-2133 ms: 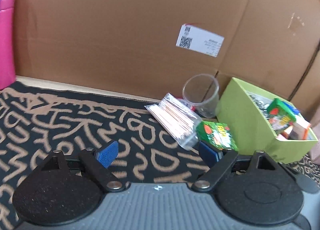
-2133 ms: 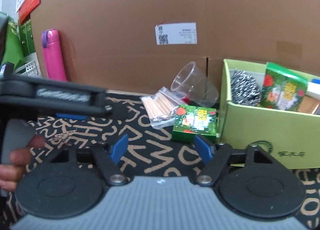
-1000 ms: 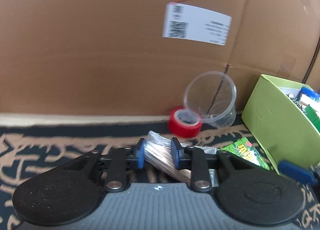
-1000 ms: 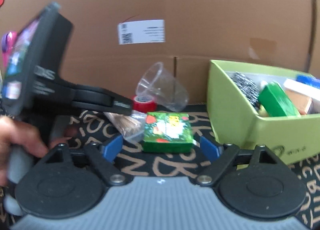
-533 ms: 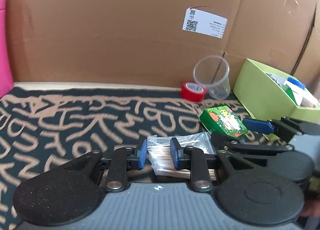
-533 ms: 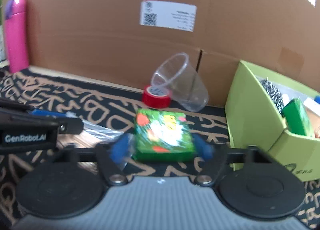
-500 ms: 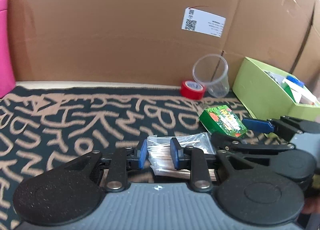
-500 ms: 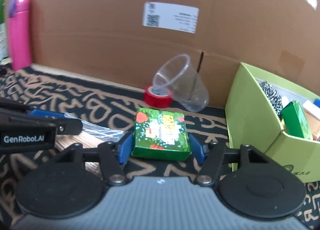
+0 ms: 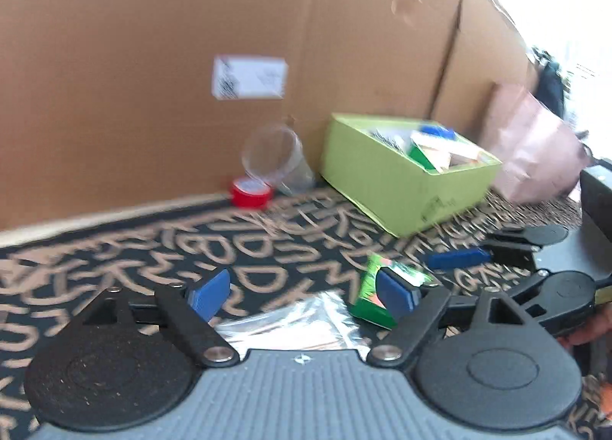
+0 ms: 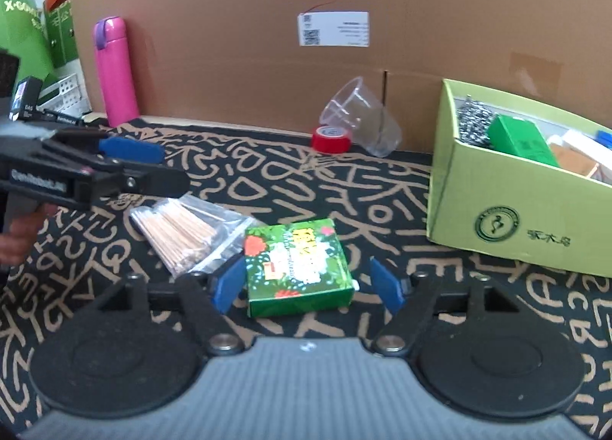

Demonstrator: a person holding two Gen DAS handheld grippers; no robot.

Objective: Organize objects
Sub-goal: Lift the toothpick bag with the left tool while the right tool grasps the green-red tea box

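A clear bag of toothpicks (image 10: pixel 179 229) lies on the patterned mat (image 10: pixel 344 187). My left gripper (image 9: pixel 302 293) hovers over the bag (image 9: pixel 290 325) with its jaws opening wide and no pad touching it. In the right wrist view the left gripper (image 10: pixel 174 166) hangs just above the bag. A flat green box (image 10: pixel 298 264) lies on the mat between the pads of my right gripper (image 10: pixel 308 285). Those jaws are opening, with a gap at the right pad. The green box (image 9: pixel 367 298) shows partly behind the left gripper's right finger.
A lime-green box (image 10: pixel 516 218) with a steel scourer and packets stands at the right. A tipped clear cup (image 10: pixel 363 119) and a red tape roll (image 10: pixel 331 140) lie by the cardboard wall (image 10: pixel 267 57). A pink bottle (image 10: pixel 114 69) stands far left, a pink bag (image 9: pixel 535 149) far right.
The left gripper let go of the toothpick bag and opened wide, and its view swung right. The right jaws, close around the green box half a second ago, have widened.
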